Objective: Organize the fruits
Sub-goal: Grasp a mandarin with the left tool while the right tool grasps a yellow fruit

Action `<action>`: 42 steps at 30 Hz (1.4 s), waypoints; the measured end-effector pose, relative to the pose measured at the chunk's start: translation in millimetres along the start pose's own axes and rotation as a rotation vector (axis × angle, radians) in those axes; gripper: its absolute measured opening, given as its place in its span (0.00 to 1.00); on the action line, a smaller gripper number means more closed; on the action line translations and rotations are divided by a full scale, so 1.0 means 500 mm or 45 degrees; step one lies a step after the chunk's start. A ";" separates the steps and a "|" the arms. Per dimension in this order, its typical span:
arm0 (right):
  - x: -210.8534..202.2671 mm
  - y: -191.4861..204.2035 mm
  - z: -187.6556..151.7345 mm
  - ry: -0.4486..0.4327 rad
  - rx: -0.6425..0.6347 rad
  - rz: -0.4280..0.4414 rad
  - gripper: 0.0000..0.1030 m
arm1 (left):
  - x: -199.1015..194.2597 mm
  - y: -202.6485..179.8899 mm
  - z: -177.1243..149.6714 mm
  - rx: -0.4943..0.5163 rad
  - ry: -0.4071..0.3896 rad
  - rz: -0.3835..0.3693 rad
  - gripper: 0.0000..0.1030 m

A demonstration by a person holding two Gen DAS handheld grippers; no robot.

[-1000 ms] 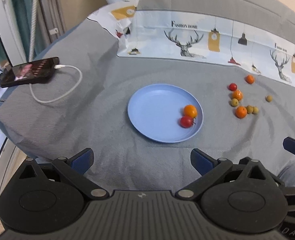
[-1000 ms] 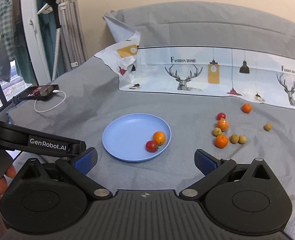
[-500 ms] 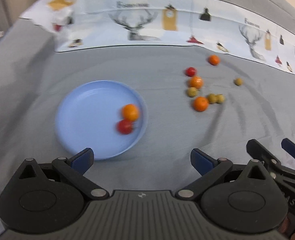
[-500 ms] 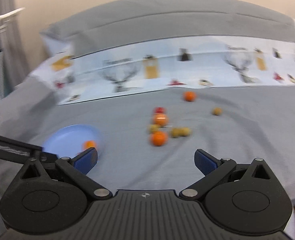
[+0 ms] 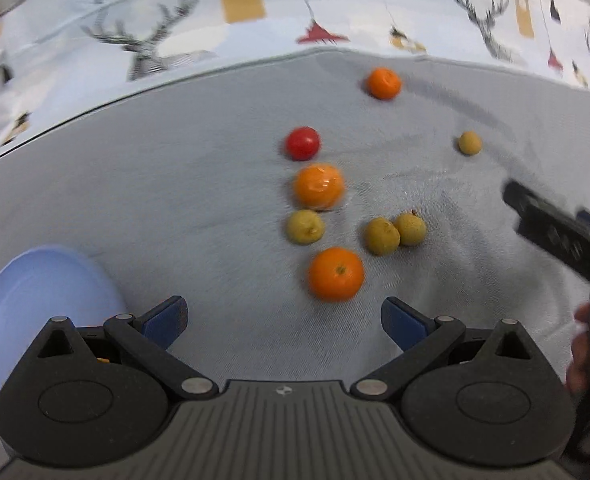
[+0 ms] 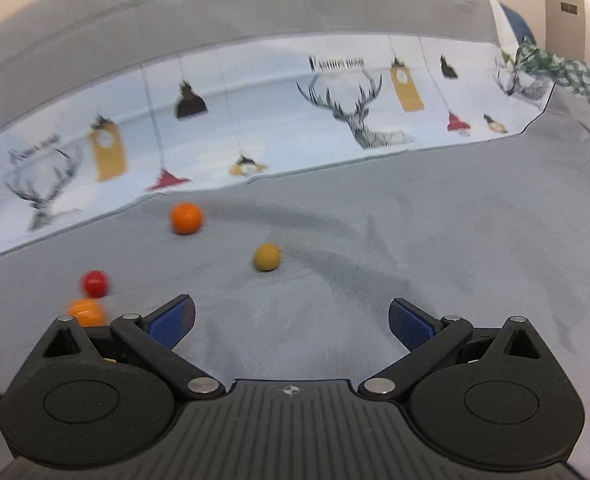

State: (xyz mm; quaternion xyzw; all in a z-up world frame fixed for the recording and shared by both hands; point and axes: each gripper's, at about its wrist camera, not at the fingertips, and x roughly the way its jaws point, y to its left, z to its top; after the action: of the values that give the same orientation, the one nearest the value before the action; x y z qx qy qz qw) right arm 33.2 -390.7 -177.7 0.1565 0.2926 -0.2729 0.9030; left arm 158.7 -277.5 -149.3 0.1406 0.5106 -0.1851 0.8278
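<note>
Both claws have swung right, off the plate and onto the loose fruit. A sec ago the blue plate [image 5: 43,280] sat dead ahead of the left claw [image 5: 283,320]; now it's low at the claw's left edge, mostly hidden behind the left finger, and what's in it can't be seen.

Left claw: fingers spread wide, nothing between them. The nearest orange [image 5: 336,274] lies just ahead, slightly right of centre. Beyond it are two yellow-green fruits [image 5: 395,232] touching each other, a third yellow-green one [image 5: 305,227], another orange [image 5: 318,186], a red tomato [image 5: 302,143], then a far orange [image 5: 383,83] and a lone small fruit [image 5: 470,143] off to the right.

Right claw [image 6: 291,322]: also spread, empty. It's facing the far end of the scatter, w/ the lone small fruit ahead, a bit left of centre.

Meaning: prob. next pickup is starting, left on the near orange, right maybe on the outlier. Frames are blurry, so both are likely mid-move.
</note>
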 end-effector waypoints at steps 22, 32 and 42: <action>0.262 0.040 0.034 0.010 -0.169 0.002 0.41 | 0.104 -0.029 0.040 0.144 0.000 -0.070 0.39; 0.214 0.000 0.045 -0.105 -0.084 -0.016 0.26 | 0.032 -0.020 0.014 0.113 -0.020 -0.090 0.39; -0.044 0.000 0.057 -0.246 -0.038 0.082 0.26 | -0.163 0.046 -0.092 0.018 -0.079 -0.086 0.39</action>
State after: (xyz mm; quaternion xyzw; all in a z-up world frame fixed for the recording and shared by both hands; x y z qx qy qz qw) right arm 31.0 -394.6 -142.0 0.1251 0.2029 -0.2531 0.9376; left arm 99.2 -224.4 -95.6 0.1232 0.4878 -0.2209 0.8355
